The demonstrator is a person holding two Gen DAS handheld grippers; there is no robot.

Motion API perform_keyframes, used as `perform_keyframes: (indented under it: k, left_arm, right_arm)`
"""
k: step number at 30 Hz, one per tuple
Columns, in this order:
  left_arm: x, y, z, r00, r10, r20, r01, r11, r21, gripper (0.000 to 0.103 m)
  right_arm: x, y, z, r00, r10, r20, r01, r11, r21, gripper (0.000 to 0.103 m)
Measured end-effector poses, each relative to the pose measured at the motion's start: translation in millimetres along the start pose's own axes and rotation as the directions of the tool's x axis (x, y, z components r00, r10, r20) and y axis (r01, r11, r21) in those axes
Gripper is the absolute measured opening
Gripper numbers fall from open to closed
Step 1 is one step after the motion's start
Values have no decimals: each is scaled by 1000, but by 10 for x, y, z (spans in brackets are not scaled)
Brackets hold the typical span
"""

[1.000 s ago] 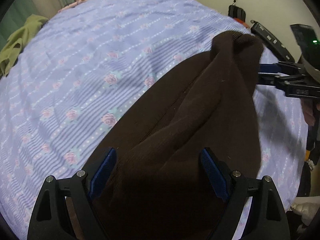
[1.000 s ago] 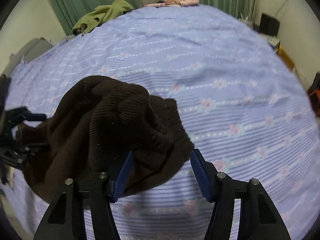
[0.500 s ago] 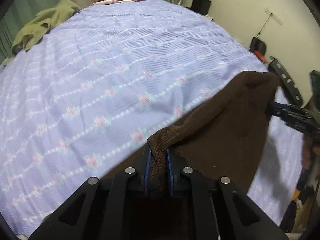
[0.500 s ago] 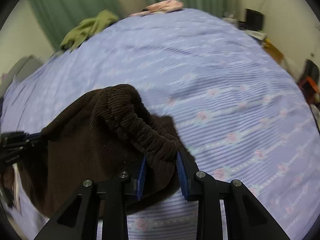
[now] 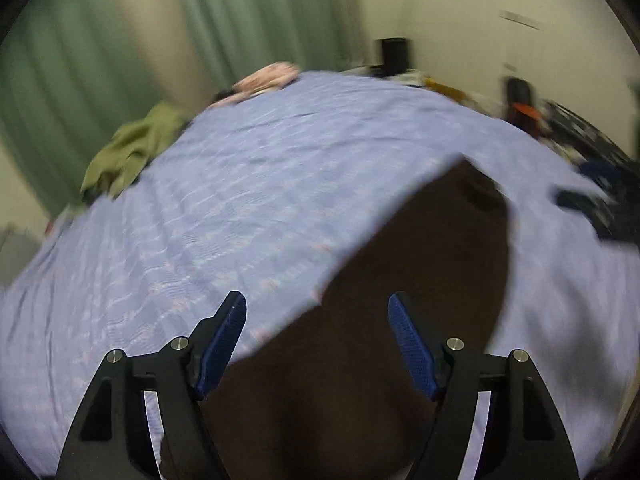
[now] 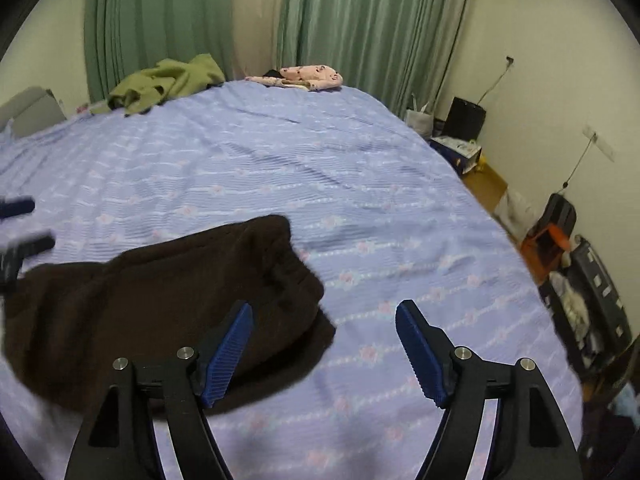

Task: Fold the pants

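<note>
The dark brown corduroy pants (image 6: 160, 300) lie on the lilac flowered bedspread (image 6: 320, 168). In the left wrist view the pants (image 5: 400, 320) spread from between my fingers up toward the right; this view is blurred. My left gripper (image 5: 318, 340) is open and empty above the pants. My right gripper (image 6: 326, 352) is open and empty, its left finger (image 6: 228, 352) over the pants' right edge with the elastic waistband. The left gripper's blue fingertips (image 6: 18, 224) show at the left edge of the right wrist view.
A green garment (image 6: 168, 84) and a pink patterned garment (image 6: 304, 76) lie at the bed's far edge before green curtains (image 6: 360, 20). Boxes, bags and a black rack (image 6: 592, 292) stand along the bed's right side. The bed's near edge lies below the grippers.
Both grippers were shut on the pants half a second ago; both have opened and let go. The pants now lie on the bed, and both grippers have lifted and tilted up.
</note>
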State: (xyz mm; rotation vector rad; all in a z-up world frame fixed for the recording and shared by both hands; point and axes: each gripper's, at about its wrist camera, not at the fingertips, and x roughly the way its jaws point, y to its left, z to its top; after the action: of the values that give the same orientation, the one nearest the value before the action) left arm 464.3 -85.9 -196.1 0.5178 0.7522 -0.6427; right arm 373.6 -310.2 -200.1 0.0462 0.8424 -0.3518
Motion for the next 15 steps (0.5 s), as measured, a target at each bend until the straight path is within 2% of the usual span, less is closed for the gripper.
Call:
perform_keyframes:
  k: [3,6,10,12,15]
  left_arm:
    - [-152,-356,-341,1000,-25,-9,26,996,85,73]
    - [-154,-686,-657,999,-21,-27,25,988,150,73]
    - [22,-1041,-953,998,53,-36,-41,965,259,64]
    - [173,-1091,-1042,995,83,-46,-67,956,287,62]
    - [396,-1016,-1089,990,118,-74,-94,959,269,50]
  right_arm:
    - [-180,49,-222,985,163,-57,-161,986,41,75]
    - [-274,192,-491,969,227,-101,-226,974,23,75]
    - [-278,408,-841,948,270,-169,-277,961,-20,75]
    - [-247,470,-970,934,293,-204,-303,953,-16,75]
    - [-235,500,-1143,917,322,-236,-331,943,1,75]
